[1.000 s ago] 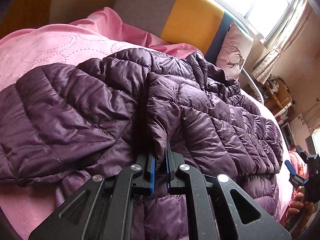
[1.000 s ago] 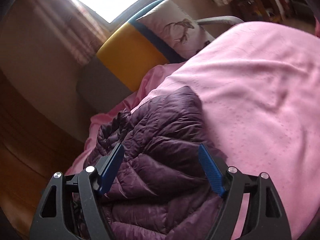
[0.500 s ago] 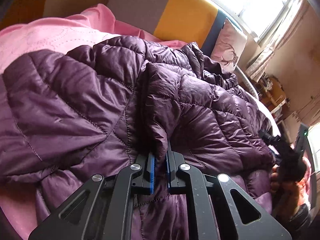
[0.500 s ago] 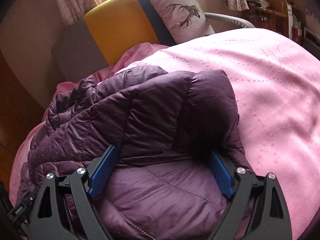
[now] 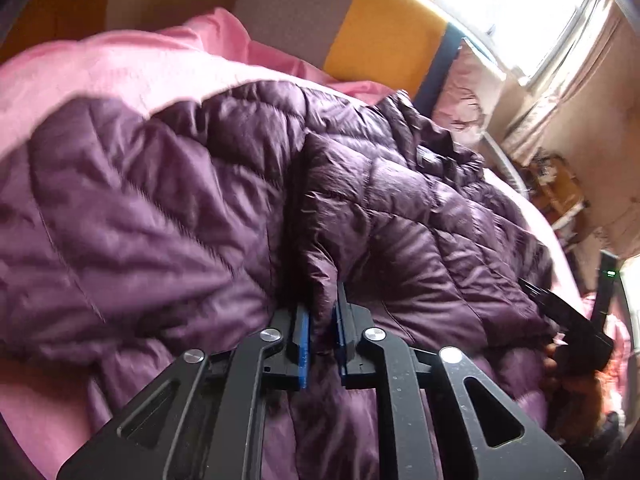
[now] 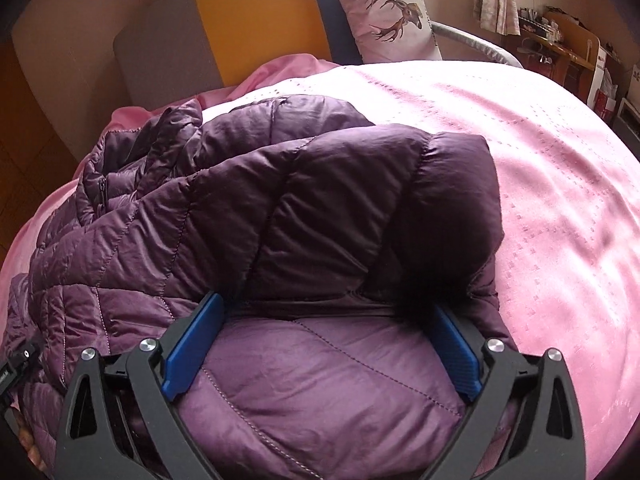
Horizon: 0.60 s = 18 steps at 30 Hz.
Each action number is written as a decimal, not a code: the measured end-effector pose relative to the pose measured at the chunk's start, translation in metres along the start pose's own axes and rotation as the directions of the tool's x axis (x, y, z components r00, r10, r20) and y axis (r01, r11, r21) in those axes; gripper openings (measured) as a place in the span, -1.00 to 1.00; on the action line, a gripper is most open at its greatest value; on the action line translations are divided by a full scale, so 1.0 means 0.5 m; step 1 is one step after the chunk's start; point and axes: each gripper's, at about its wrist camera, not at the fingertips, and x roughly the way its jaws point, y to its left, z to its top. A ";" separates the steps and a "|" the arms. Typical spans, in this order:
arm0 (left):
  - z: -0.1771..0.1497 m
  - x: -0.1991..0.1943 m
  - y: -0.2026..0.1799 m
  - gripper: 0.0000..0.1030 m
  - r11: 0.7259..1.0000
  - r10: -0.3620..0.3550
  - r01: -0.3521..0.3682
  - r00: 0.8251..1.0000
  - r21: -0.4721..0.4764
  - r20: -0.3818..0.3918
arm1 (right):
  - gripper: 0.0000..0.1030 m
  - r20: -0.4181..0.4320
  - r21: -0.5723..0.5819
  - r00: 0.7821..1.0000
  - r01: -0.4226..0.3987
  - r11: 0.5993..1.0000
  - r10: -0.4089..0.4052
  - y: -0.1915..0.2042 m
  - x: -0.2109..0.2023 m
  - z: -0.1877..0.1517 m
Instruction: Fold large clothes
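With left tongs (image 5: 320,344) pinching the jacket (image 5: 400,208) fold and right tongs (image 6: 320,348) spread, lay the flap flat, edges aligned.

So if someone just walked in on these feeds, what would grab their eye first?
The purple quilted jacket, which sprawls across the pink bedspread and fills both views. Next, the left hand-held gripper, shut on a raised fold of the jacket, while the right hand-held gripper gapes wide open around the hem. Behind, a deer-print pillow leans on the yellow headboard.

Pink bedspread (image 6: 540,168), deer-print pillow (image 6: 384,12) against yellow-grey headboard (image 6: 256,20).
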 end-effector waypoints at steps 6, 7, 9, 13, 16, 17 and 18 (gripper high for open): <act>0.011 -0.089 -0.021 -0.08 0.990 0.133 -0.139 0.979 0.028 0.157 | 0.96 0.084 -0.006 0.996 -0.015 1.000 0.016 0.010 -0.065 0.006; 0.013 -0.102 -0.027 -0.04 0.989 0.127 -0.139 0.973 0.047 0.190 | 0.96 0.107 -0.009 0.994 -0.014 1.000 0.014 0.014 -0.071 0.011; 0.027 -0.093 -0.046 -0.04 0.987 0.106 -0.127 0.976 0.102 0.188 | 0.96 0.118 -0.026 0.993 0.004 1.000 -0.001 0.029 -0.066 0.025; 0.037 -0.023 -0.068 -0.04 0.981 0.107 -0.122 0.989 0.152 0.105 | 0.96 0.069 -0.054 0.996 0.060 0.997 -0.056 0.047 -0.006 0.047; 0.025 0.034 -0.052 -0.04 0.982 0.127 -0.130 0.991 0.136 0.028 | 0.97 0.028 -0.071 0.998 0.064 0.995 -0.062 0.050 0.029 0.047; 0.021 0.037 -0.042 -0.04 0.985 0.117 -0.120 0.993 0.125 0.031 | 0.97 0.028 -0.072 0.998 0.066 0.995 -0.064 0.049 0.034 0.047; 0.019 0.039 -0.038 -0.04 0.987 0.110 -0.113 0.993 0.114 0.037 | 0.97 0.028 -0.076 0.997 0.069 0.995 -0.067 0.050 0.039 0.047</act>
